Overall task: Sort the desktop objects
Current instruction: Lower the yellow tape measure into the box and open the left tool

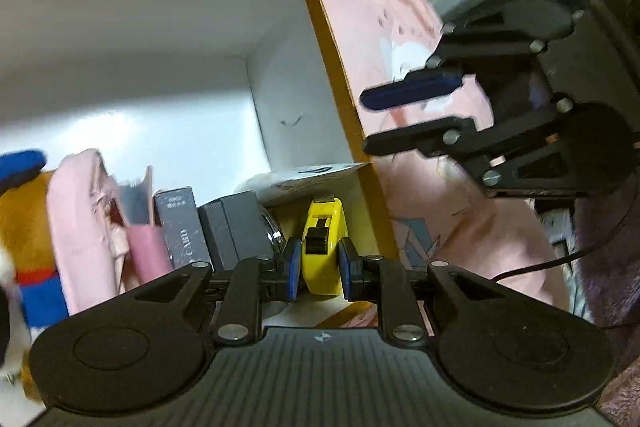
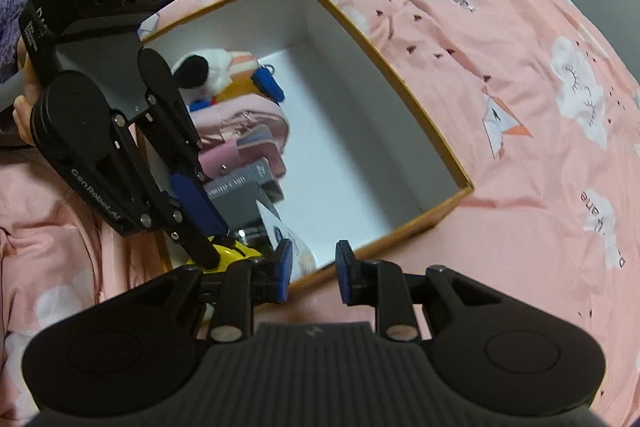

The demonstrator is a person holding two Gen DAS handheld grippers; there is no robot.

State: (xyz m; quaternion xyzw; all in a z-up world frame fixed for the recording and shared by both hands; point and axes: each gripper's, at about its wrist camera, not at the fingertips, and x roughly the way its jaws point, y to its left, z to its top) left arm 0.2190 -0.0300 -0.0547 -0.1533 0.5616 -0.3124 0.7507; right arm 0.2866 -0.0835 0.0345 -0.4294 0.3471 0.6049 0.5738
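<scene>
While your left gripper [image 1: 319, 269] reaches down into the box [image 1: 332, 75], its blue pads [image 1: 291, 267] sit on either side of the yellow tape measure [image 1: 323, 247], close against it, though you cannot tell whether they are pressing or just beside it. That tape measure stands on edge in the box's near corner, next to the orange-edged wall, with a white packet [image 1: 304, 179] lying just behind it. Along the same side of the box stand a grey case [image 1: 236, 227], a dark card box [image 1: 182, 227], a pink pouch [image 1: 88, 227] and a plush toy [image 1: 24, 227] at the far end. Your right gripper [image 2: 313, 277] hangs over the box's near rim [image 2: 400, 235] with its fingers parted and nothing between them. From the right wrist you see the left gripper [image 2: 212, 239] tilted downward into the box's corner, its tips at the tape measure [image 2: 236, 255], most of which is hidden behind them. The box rests on a pink bedspread [image 2: 500, 47] printed with clouds, and much of its white floor [image 2: 344, 163] is bare.
</scene>
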